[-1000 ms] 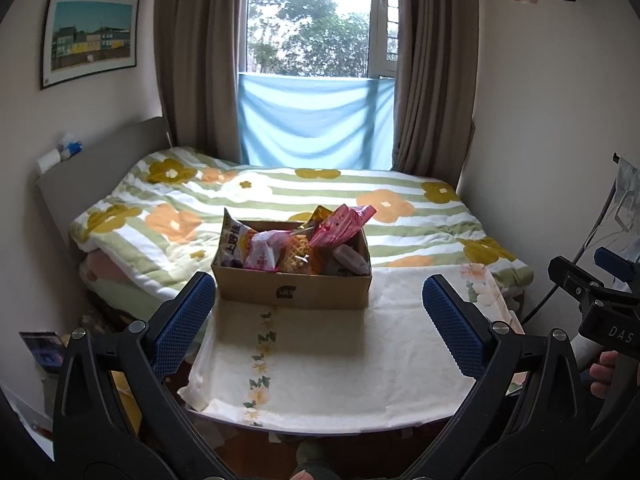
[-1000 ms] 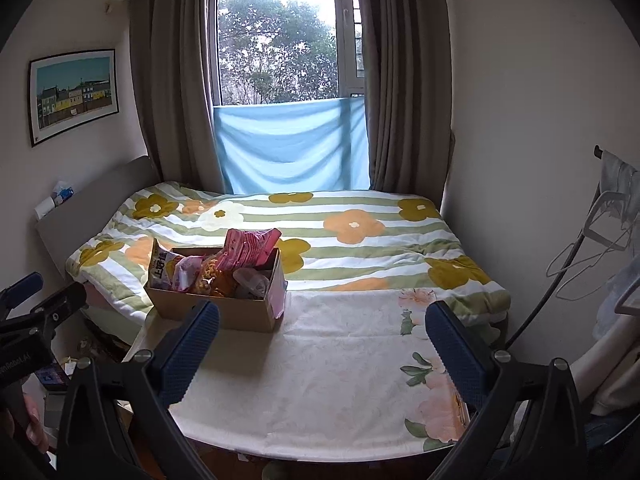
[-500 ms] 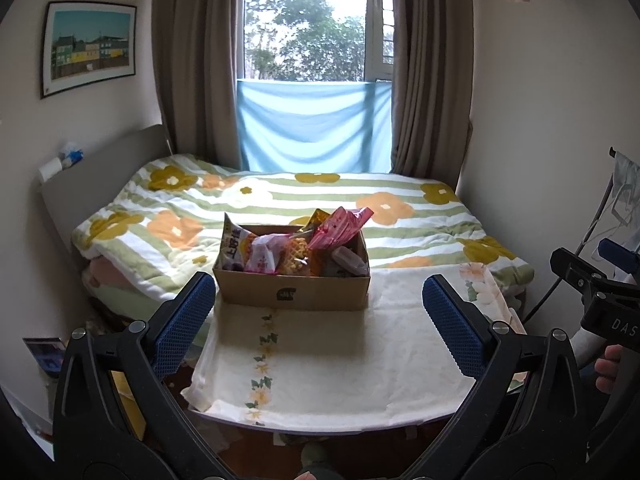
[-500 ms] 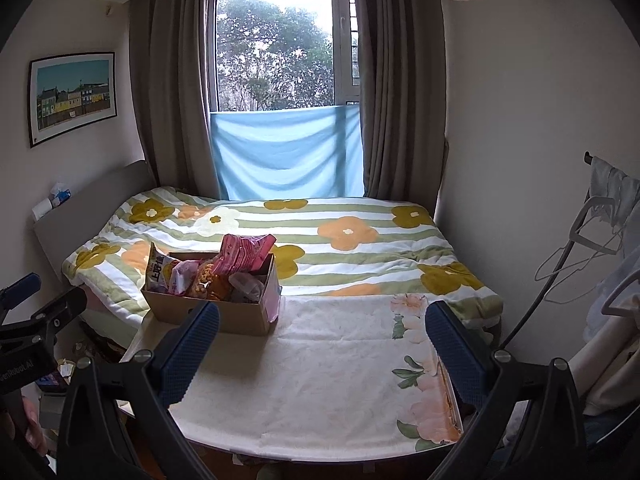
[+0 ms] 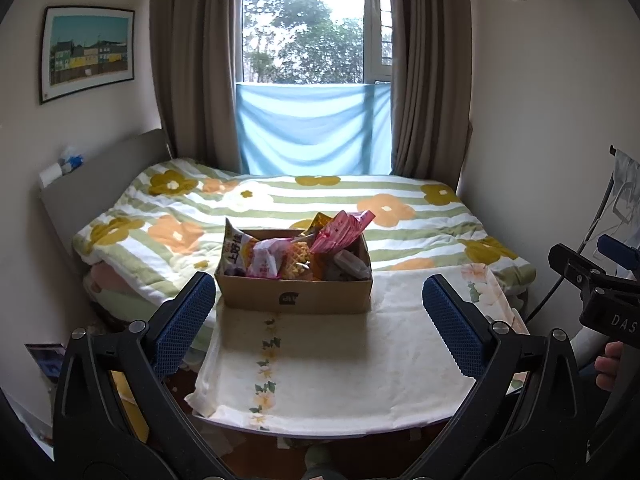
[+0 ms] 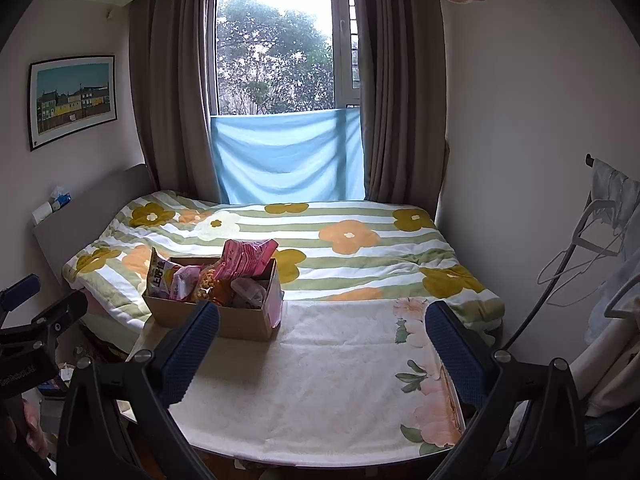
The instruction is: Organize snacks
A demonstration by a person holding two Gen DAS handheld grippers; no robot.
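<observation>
A brown cardboard box stuffed with several snack packets stands at the far edge of a cloth-covered table. A pink packet sticks up out of it, next to a yellow bag and a waffle pack. My left gripper hangs open in front of the box, well short of it, nothing between its fingers. My right gripper is open too, over the table to the right of the box.
A bed with a flowered striped quilt lies right behind the table, under a window. Clothes and hangers hang at the right wall. The other gripper and a hand show at each view's edge.
Both cameras have drifted slightly, so the box and table sit a little differently in view. Both grippers stay open; nothing was picked up or moved.
</observation>
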